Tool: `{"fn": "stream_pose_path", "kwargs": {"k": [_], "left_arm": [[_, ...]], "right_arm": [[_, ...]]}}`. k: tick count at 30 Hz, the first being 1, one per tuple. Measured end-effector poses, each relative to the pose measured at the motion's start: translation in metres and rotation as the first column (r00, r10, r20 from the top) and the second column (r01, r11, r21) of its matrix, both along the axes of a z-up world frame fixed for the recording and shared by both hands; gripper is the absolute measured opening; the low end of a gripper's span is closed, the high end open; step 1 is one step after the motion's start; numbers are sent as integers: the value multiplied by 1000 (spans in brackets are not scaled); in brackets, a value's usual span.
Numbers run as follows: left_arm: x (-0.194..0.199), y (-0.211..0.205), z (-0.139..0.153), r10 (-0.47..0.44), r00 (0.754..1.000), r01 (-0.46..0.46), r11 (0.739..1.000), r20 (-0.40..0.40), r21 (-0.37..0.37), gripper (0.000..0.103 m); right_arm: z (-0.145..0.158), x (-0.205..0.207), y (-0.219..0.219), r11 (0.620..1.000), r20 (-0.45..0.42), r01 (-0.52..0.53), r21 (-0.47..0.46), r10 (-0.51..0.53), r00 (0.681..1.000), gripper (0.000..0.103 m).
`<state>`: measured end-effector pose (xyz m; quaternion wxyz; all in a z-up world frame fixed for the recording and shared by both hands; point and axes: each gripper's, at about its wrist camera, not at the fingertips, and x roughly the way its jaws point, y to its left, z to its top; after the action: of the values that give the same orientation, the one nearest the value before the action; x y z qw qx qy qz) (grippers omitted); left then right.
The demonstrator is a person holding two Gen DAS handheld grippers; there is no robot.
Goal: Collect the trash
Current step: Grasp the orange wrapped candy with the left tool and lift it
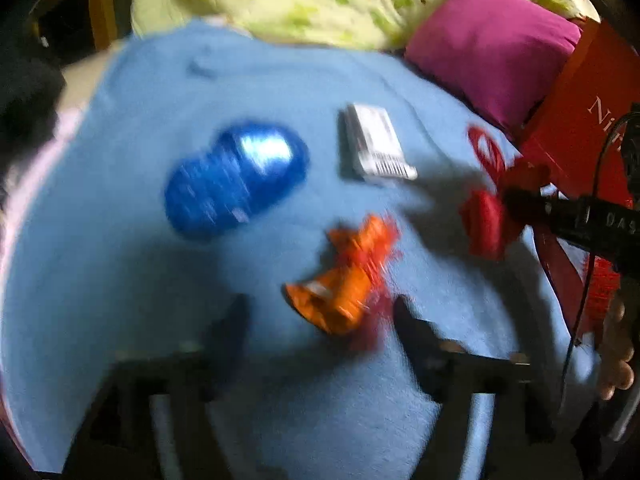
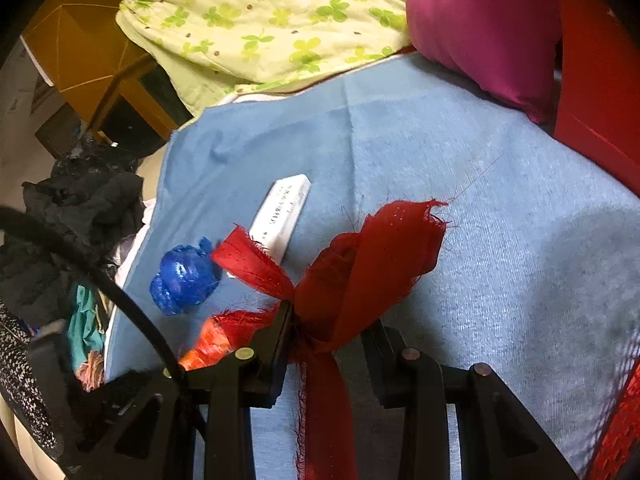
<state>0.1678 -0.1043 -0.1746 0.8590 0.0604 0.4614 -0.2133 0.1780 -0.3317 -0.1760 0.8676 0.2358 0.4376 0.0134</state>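
Red cloth scrap [image 2: 360, 264] bunched between right gripper [image 2: 328, 332] fingers, jaws appear part-open, grip uncertain; lifted over blue blanket [image 2: 500, 240]. Step: carrying scrap; next, likely drop into red mesh basket [image 2: 624, 420]. Left gripper [image 1: 320, 320] open, hovering around orange wrapper [image 1: 344, 280]; blue wrapper [image 1: 236, 176], white box [image 1: 374, 144] remain.

The whole left wrist view is smeared by motion blur; print on the white box [image 1: 374, 142], ahead of the left gripper [image 1: 320, 322], cannot be read. The orange wrapper [image 2: 210, 342] is partly hidden behind the right gripper's left finger [image 2: 276, 330]. The red mesh basket [image 2: 622, 428] is cut off at the right edge.
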Motion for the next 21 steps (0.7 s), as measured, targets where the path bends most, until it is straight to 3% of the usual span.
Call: {"fn": "stream_pose_path", "kwargs": {"k": [4,10,12,15,21], "left_arm": [[-2,-15,6,-54,995,50,998,83,45,80],[24,-30,-19,-65,997,61,993,38,105,78],[27,-30,-22,-61,998,61,995,3,80,47],[30,-22,-20,-42,999,42,998,0,47,34],[4,-8,7,39,994,-46,996,101,71,31]], "right_arm": [[-6,3,-1,1000,-28,1,0,-1,1000,36],[-10,3,-6,1000,-41,16,6,-16,999,36],[-9,2,-7,1000,-38,15,5,-15,999,36],[-5,1,-3,1000,-16,1,-4,-1,1000,36],[13,-16,1,1000,100,0,-11,1,995,36]]}}
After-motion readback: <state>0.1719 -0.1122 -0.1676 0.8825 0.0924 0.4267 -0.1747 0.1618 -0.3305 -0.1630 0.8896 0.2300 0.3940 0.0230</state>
